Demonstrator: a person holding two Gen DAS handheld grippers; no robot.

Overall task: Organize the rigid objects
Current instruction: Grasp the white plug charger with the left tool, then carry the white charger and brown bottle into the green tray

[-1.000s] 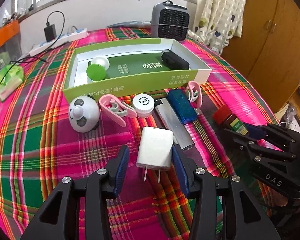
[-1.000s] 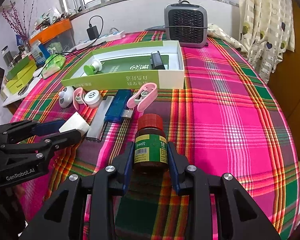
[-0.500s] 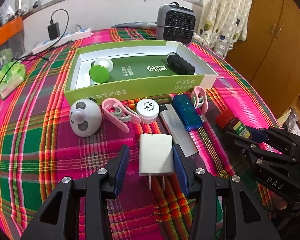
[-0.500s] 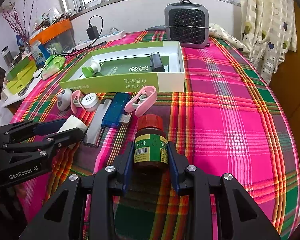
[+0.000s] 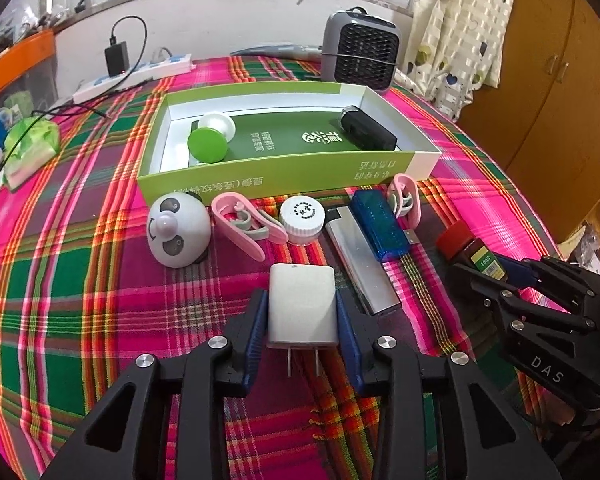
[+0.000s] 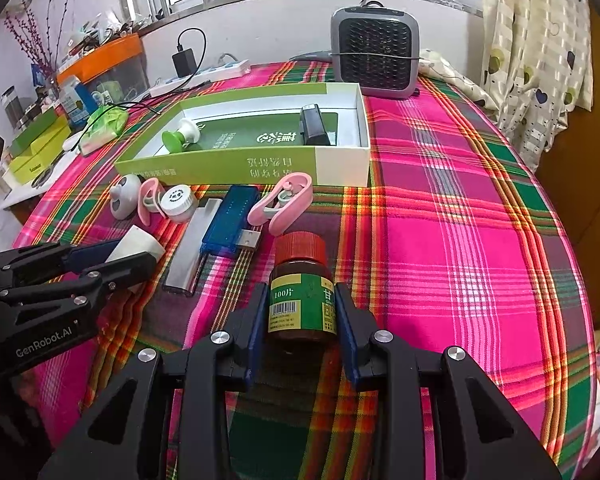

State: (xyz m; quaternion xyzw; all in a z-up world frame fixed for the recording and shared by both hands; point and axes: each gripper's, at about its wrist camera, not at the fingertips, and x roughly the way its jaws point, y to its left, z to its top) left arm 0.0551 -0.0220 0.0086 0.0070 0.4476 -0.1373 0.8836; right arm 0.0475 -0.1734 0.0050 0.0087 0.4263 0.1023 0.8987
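left claw point(image 5: 302, 318) is clamped on the white charger point(image 5: 302, 306), prongs pointing back at the camera. right claw point(image 6: 302, 322) is squeezing the brown pill bottle point(image 6: 302, 292), both just in front of the green box point(image 5: 284, 184) on the plaid surface point(image 6: 460, 240).

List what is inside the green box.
Inside the green box lie a green-and-white knob-shaped thing, a black block and a dark green printed card beneath them. The near wall hides the floor just behind it.

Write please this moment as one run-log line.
left gripper: shut on white charger | right gripper: shut on pill bottle | green box: ahead
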